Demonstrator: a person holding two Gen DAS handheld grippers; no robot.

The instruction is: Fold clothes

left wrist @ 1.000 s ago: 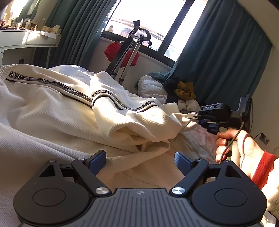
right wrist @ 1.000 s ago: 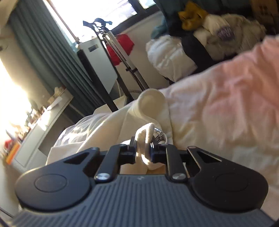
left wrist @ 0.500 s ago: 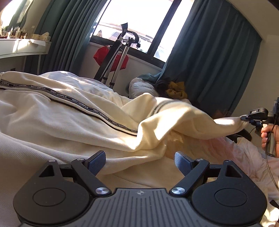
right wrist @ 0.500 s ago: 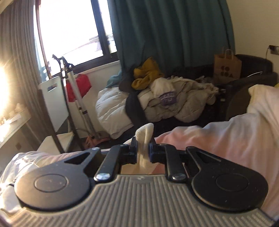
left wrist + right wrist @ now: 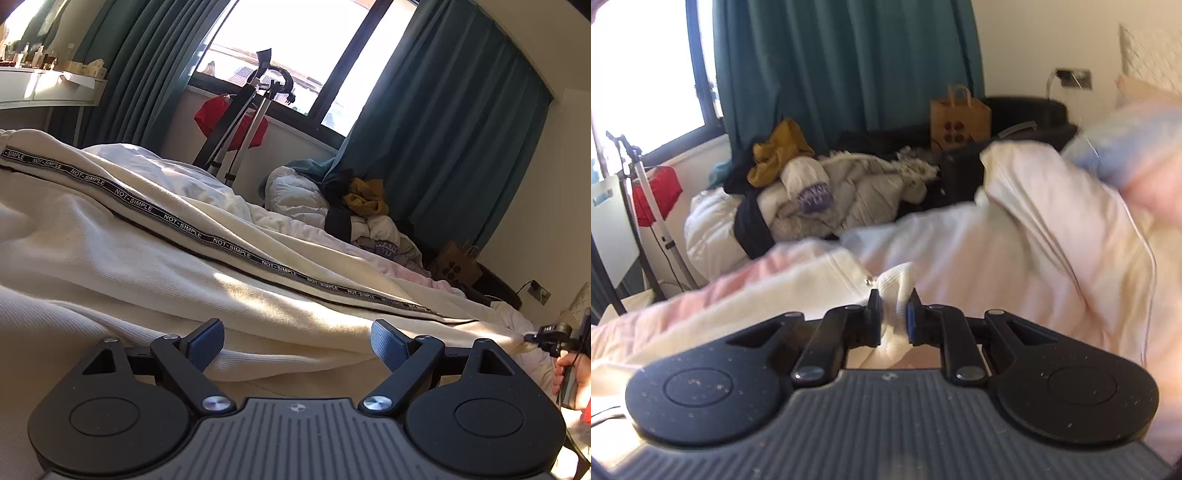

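Garment (image 5: 229,266) hem pinched in right tool (image 5: 894,317), left tool (image 5: 295,345) spread

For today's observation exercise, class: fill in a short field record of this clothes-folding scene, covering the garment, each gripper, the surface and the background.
garment: cream ribbed sweatpants with black NOT-SIMPLE side tape, stretched out flat
left gripper: open, blue-padded fingers astride the cloth edge
right gripper: shut on the white ribbed cuff
surface: pale pink bedding
background: teal curtains, heap of clothes, brown paper bag
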